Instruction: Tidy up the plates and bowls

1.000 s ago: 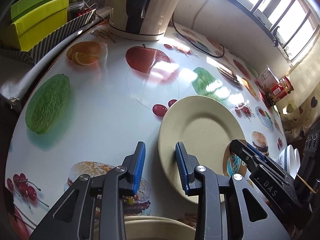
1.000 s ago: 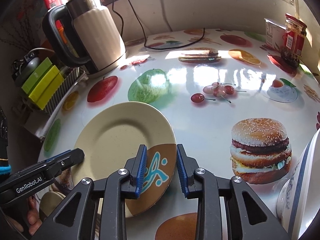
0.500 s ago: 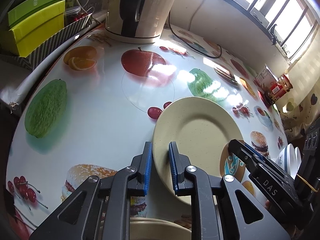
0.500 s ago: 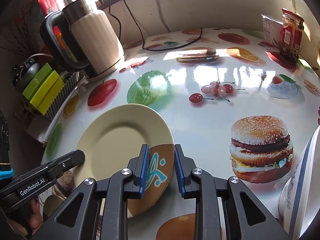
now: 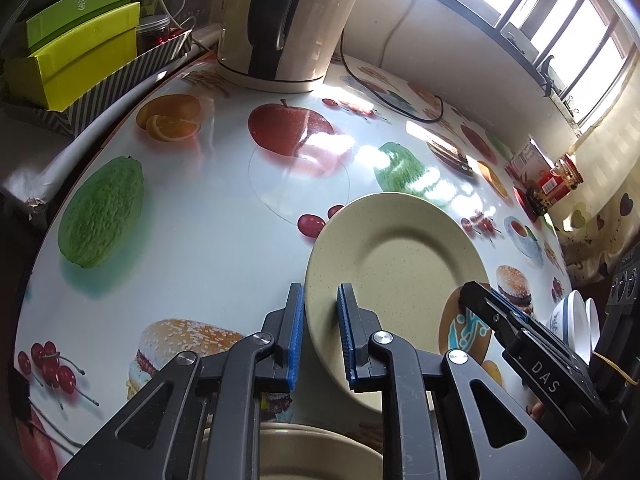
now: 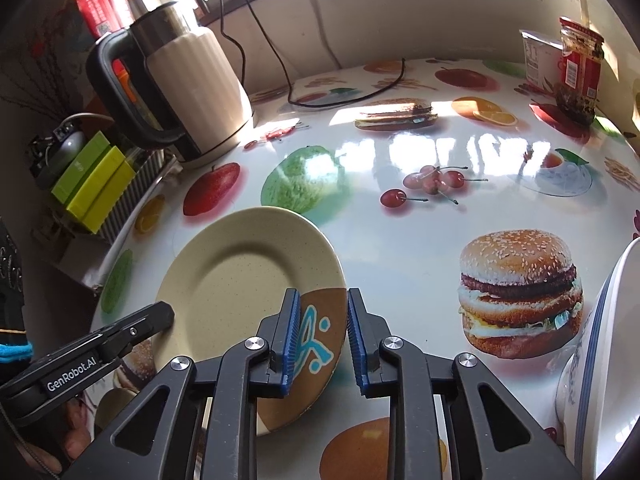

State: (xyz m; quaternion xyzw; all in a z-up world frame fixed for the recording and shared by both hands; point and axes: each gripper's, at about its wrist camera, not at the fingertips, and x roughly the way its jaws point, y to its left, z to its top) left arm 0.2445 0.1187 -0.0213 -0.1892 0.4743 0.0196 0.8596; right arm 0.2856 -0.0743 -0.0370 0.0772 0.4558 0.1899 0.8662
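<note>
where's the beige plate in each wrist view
Left wrist: beige plate sits right of centre, its near-left rim between the left gripper fingers.
Right wrist: the plate is lower left of centre, its brown patch between the right gripper fingers.
Shared landmark: the cream kettle at the table's far edge.

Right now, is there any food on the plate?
No, the plate holds nothing; you see only its bare cream surface and a brown patch with a blue mark at one edge.
</note>
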